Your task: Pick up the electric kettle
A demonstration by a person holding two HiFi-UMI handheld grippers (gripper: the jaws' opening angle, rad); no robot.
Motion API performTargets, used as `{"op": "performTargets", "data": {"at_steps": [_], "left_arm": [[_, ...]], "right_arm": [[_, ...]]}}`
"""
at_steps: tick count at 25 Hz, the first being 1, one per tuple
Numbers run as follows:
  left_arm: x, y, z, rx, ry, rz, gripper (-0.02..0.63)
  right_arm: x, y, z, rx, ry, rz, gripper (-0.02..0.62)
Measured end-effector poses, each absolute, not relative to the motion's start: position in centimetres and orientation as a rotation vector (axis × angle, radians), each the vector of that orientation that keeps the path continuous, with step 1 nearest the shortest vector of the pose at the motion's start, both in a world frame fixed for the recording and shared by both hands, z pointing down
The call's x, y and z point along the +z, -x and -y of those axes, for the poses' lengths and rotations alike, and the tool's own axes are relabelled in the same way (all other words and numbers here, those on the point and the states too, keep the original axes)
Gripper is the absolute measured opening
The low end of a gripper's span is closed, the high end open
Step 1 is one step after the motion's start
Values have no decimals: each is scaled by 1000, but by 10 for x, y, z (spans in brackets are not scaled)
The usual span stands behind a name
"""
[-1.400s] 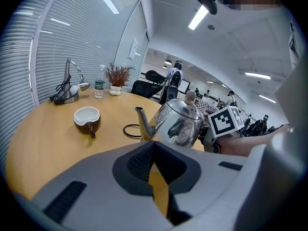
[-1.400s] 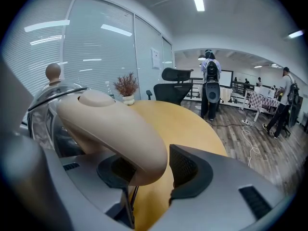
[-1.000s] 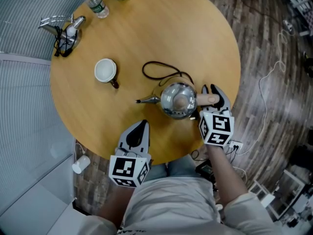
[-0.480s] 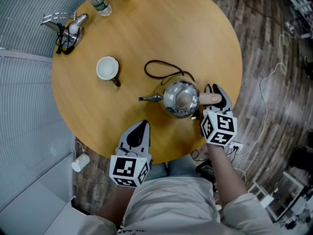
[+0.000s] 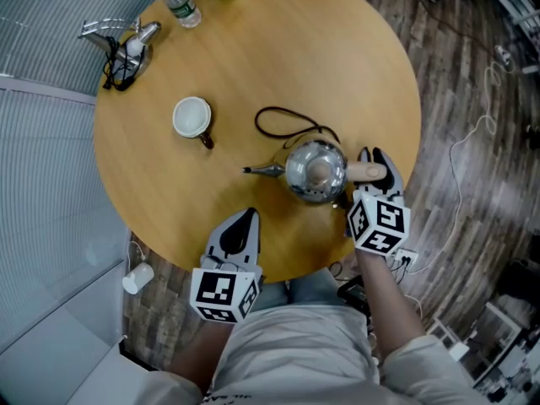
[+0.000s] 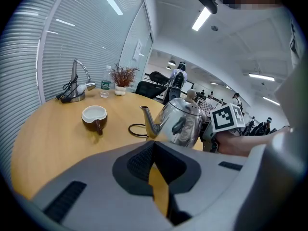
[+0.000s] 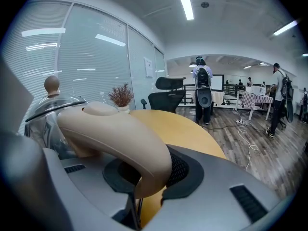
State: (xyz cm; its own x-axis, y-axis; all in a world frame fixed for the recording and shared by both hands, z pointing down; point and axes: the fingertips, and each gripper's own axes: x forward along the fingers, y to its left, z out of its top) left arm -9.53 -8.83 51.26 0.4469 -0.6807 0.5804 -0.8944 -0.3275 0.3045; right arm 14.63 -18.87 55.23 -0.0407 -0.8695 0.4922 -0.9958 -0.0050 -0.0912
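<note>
The left claw (image 5: pixel 245 215) and right claw (image 5: pixel 375 156) are pale grey moulded shells with black textured pads (image 6: pixel 139 161) set in dark recesses. Each carries a white cube, the left cube (image 5: pixel 223 294) and right cube (image 5: pixel 379 221), printed with black square markers. The person wears a pale beige shirt (image 5: pixel 295 353) and blue jeans (image 5: pixel 309 287).

R claw (image 5: pixel 371 160) on kettle (image 5: pixel 315 169) handle

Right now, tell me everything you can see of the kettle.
The kettle is shiny metal, rounded, with a knobbed lid, a thin spout and, opposite, a beige handle. It stands upright on the table near the person; a black cord loops behind it. The right gripper is closed on the handle.
</note>
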Motion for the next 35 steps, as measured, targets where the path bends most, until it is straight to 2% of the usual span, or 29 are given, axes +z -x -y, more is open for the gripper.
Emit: {"op": "performTargets", "data": {"at_steps": [35], "left_arm": [[473,86,61,429,-2217,1302,3]], "right_arm": [[473,-164,141,628,-1994,2005,106]]}}
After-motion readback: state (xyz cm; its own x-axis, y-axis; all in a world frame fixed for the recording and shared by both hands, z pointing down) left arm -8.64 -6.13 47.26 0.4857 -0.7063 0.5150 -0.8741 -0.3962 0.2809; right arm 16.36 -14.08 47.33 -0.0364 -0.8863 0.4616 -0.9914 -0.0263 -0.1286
